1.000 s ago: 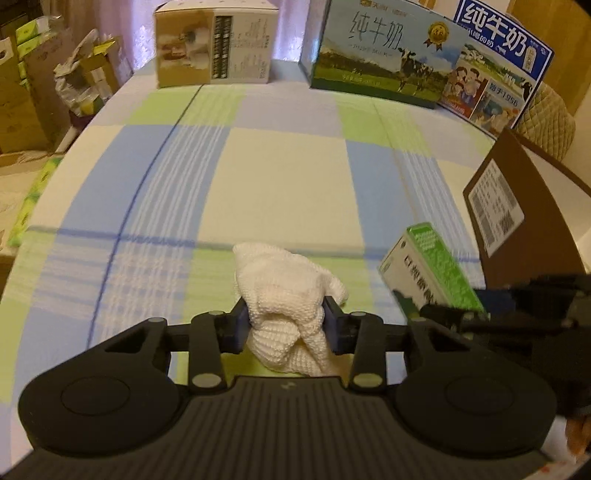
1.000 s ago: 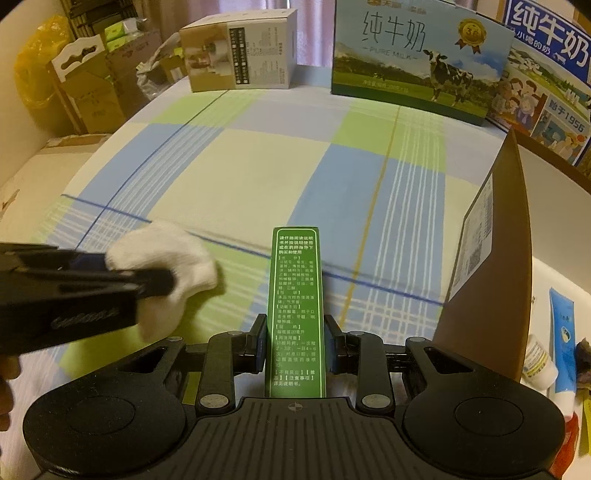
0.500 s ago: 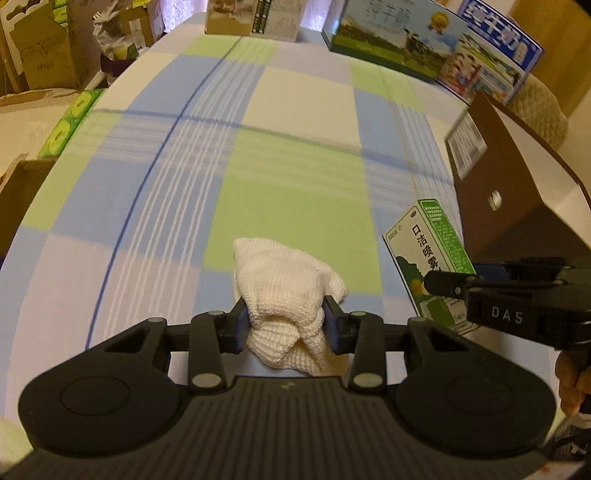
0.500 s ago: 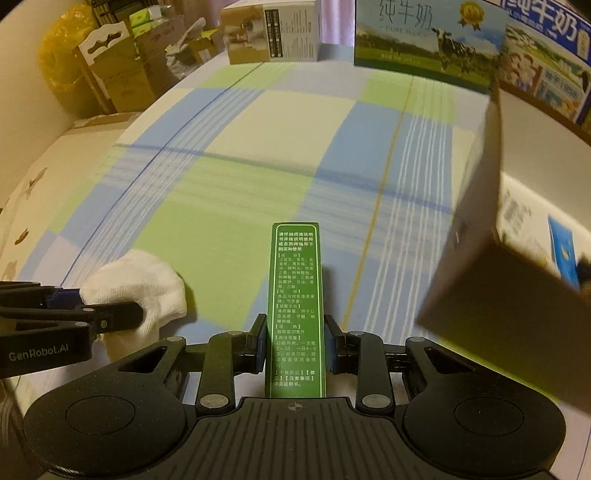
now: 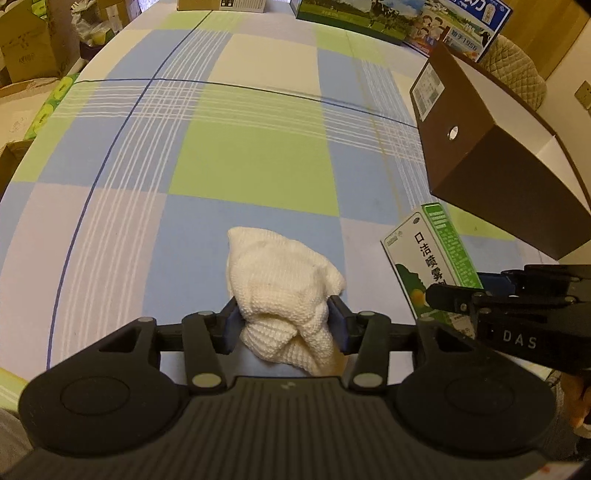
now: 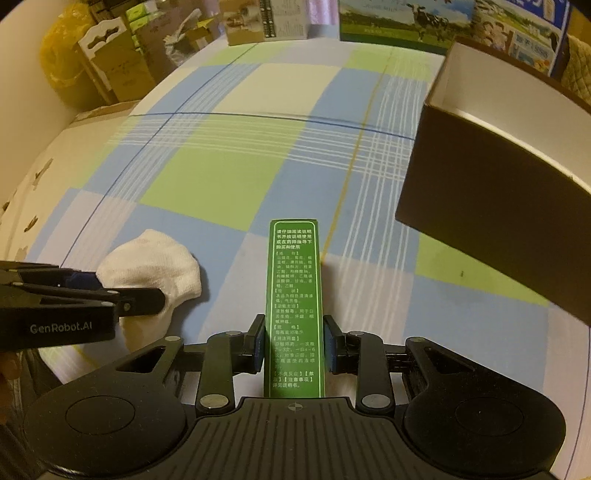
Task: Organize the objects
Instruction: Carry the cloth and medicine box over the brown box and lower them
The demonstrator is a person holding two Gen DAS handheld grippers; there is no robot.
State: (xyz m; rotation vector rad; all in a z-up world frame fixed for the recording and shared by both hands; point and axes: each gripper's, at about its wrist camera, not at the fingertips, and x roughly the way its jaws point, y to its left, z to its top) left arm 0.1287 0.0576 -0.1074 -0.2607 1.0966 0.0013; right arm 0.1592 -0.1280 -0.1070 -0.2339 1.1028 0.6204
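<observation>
The left hand-held gripper (image 5: 282,325) squeezes a white cloth (image 5: 282,284). The right hand-held gripper (image 6: 294,343) pinches a green box (image 6: 295,295) tight, near the brown box (image 6: 498,192).

I see a checked blue, green and white cloth (image 5: 255,162) covering the surface. Milk cartons (image 6: 402,20) with cow pictures stand along its far edge, beside a beige box (image 6: 266,22). Cardboard boxes (image 6: 110,62) crowd the left.

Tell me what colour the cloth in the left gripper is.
The cloth is white, a knitted weave, shown best in the left wrist view.
</observation>
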